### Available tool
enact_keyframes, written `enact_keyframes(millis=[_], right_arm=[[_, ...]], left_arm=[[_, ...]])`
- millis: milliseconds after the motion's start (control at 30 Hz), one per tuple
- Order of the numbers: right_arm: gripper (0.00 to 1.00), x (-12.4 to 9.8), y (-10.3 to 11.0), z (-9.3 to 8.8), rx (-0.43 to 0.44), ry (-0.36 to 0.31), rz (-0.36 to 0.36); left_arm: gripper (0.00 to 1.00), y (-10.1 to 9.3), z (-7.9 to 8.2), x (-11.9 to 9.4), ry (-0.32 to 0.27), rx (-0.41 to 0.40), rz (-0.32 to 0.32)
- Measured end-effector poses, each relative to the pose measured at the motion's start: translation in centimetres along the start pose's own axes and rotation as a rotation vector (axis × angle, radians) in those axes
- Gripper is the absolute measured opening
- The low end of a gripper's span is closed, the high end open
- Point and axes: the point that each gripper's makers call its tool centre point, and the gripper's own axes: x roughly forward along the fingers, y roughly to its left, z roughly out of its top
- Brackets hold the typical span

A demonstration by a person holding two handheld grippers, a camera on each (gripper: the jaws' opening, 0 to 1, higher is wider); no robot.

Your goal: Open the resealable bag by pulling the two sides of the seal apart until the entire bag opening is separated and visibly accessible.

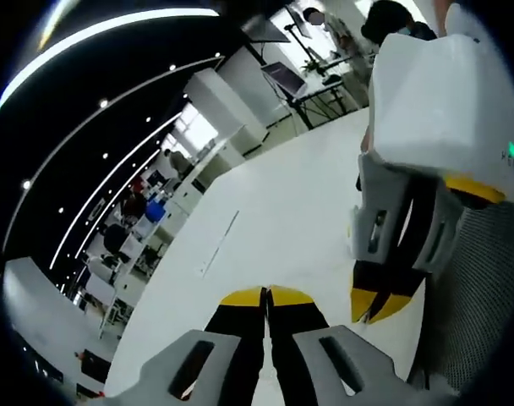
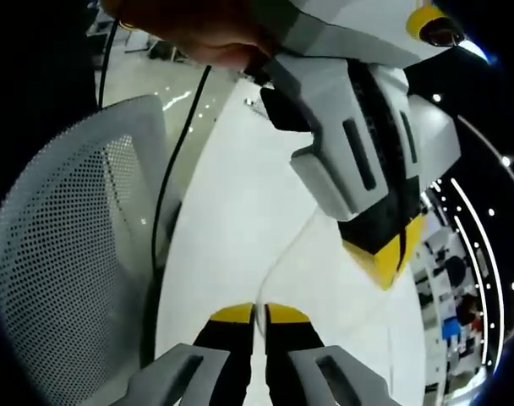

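In the left gripper view my left gripper (image 1: 266, 295) has its yellow-tipped jaws pressed together above a white table (image 1: 282, 203). I see nothing between them. My right gripper (image 1: 379, 304) comes in from the right, a short way off, jaws together. In the right gripper view my right gripper (image 2: 259, 312) is shut too. A thin pale curved line (image 2: 282, 254) rises from its tips towards my left gripper (image 2: 385, 254), which hangs at the upper right. I cannot tell whether that line is the edge of a clear bag. No bag is plainly visible.
A white mesh chair back (image 2: 71, 254) stands close on the left, with a black cable (image 2: 174, 161) beside it. A straight slot line (image 1: 219, 245) marks the table. A hand (image 2: 206, 34) grips the left gripper. Desks, a monitor (image 1: 282, 78) and a person (image 1: 392, 25) are beyond the table.
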Motion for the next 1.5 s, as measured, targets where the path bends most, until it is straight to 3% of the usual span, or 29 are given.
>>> enact_keyframes(millis=[200, 533, 667, 1133, 1233, 1367, 1500], right_arm=[[0.00, -0.2, -0.6, -0.2, 0.014, 0.000, -0.023], [0.00, -0.1, -0.6, -0.3, 0.040, 0.002, -0.038], [0.00, -0.1, -0.2, -0.4, 0.065, 0.000, -0.029], [0.03, -0.1, 2.9, -1.1, 0.182, -0.001, 0.031], [0.09, -0.3, 3.7, -1.4, 0.276, 0.000, 0.057], [0.09, -1.0, 3.7, -1.4, 0.393, -0.027, 0.046], [0.10, -1.7, 3.6, -1.9, 0.443, -0.028, 0.034]], left_arm=[[0.00, 0.7, 0.7, -0.2, -0.026, 0.004, 0.039], [0.00, 0.3, 1.1, -0.3, -0.040, 0.009, 0.034], [0.00, -0.4, 0.4, -0.2, -0.020, 0.005, 0.013], [0.00, -5.7, -3.6, 0.3, 0.067, -0.058, -0.130], [0.00, -6.4, -4.4, 0.6, 0.086, -0.074, -0.148], [0.00, -7.1, -5.3, 1.2, 0.106, -0.076, -0.172], [0.00, -7.6, -6.0, 1.6, 0.120, -0.081, -0.187]])
